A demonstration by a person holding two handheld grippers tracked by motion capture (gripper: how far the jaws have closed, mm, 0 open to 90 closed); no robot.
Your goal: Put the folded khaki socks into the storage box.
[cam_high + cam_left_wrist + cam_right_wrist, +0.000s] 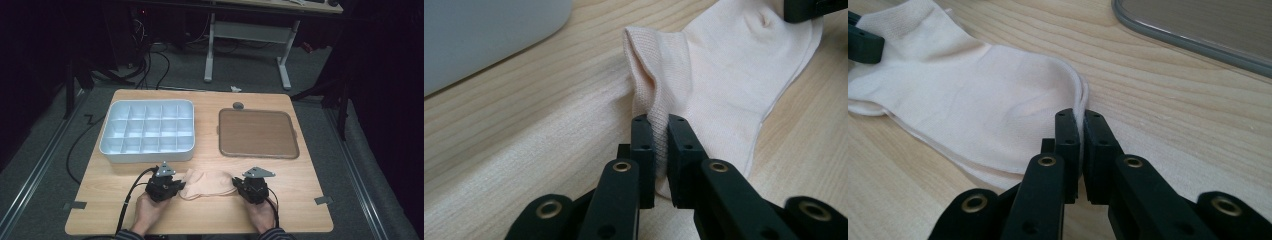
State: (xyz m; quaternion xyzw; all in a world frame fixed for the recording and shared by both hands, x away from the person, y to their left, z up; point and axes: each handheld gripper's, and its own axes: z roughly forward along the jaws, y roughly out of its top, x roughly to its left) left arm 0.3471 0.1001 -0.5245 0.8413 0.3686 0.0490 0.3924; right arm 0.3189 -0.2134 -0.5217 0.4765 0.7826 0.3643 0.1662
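A pale peach sock [209, 183] lies flat on the wooden table near its front edge, between my two grippers. My left gripper [176, 188] is shut on the sock's ribbed cuff [659, 107], which stands pinched up between the black jaws [661, 145]. My right gripper [239, 187] is shut on the toe end, where the folded edge [1081, 107] of the sock runs into the jaws [1081, 145]. In the left gripper view the other gripper's jaw [809, 9] shows at the sock's far end.
A white compartment tray [148, 131] with several empty cells stands at the back left. A brown flat tray [257, 133] with a grey rim sits at the back right. Tape marks [74, 205] lie at the table's front corners.
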